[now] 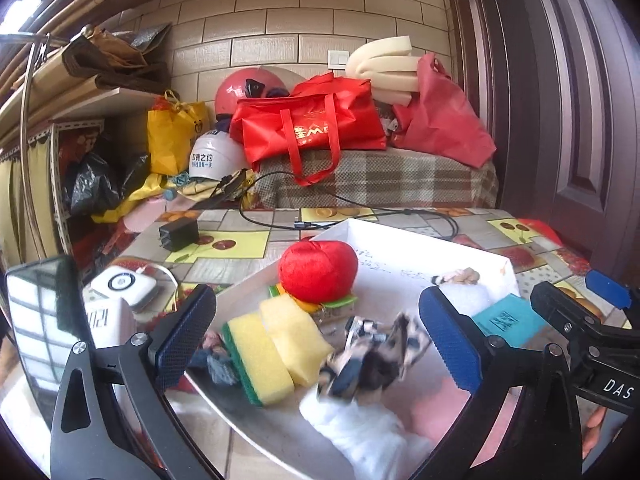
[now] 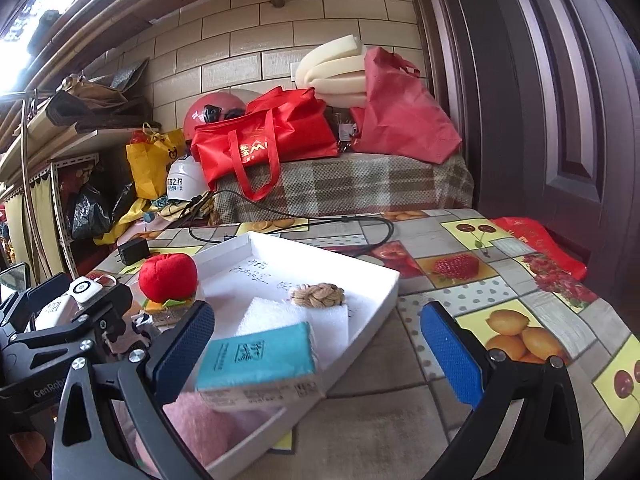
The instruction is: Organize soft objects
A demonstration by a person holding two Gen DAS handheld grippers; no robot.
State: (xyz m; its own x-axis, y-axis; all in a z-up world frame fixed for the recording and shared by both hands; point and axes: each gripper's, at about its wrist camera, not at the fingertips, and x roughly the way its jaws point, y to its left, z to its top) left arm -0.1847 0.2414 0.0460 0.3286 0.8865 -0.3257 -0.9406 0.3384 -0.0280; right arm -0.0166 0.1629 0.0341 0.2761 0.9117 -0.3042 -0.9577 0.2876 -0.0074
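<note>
Cluttered tiled storeroom, fruit-print oilcloth table (image 2: 460,364) in front: I'm running both grippers over a white tray (image 1: 472,246) w/ soft items already inside. Left gripper (image 1: 316,332) spread wide, nothing between pads; right gripper (image 2: 318,342) likewise wide & empty.

Nearest in left view: white fluffy cloth (image 1: 360,432) & pink towel (image 1: 436,412) at tray's near end, a crumpled patterned rag (image 1: 368,360) on top, looks blurred. All limp, light – I'd pinch a raised fold, not an edge. Beside them two yellow sponges (image 1: 276,344), side by side, touching; springy, light, best taken across the short sides.

Next back: teal tissue pack (image 2: 260,360) leaning on white foam block (image 2: 296,320); pack is squashy, film prob. slippery, so grip mid-body. Behind, rope knot (image 2: 318,294), firm-ish, easy grab. Red stuffed apple (image 1: 318,268) sits on a small green-orange item I can't identify; plump, rounded, may roll out of a shallow pinch.

Off-tray, left side: white gadget (image 1: 124,286), black charger (image 1: 178,234), cable (image 2: 312,216) trailing behind tray's far rim – snag risk if I reach long. Tray walls low, little obstruction. Far back: red bag (image 1: 312,128), helmets, foam sheets on a plaid-covered bench.
</note>
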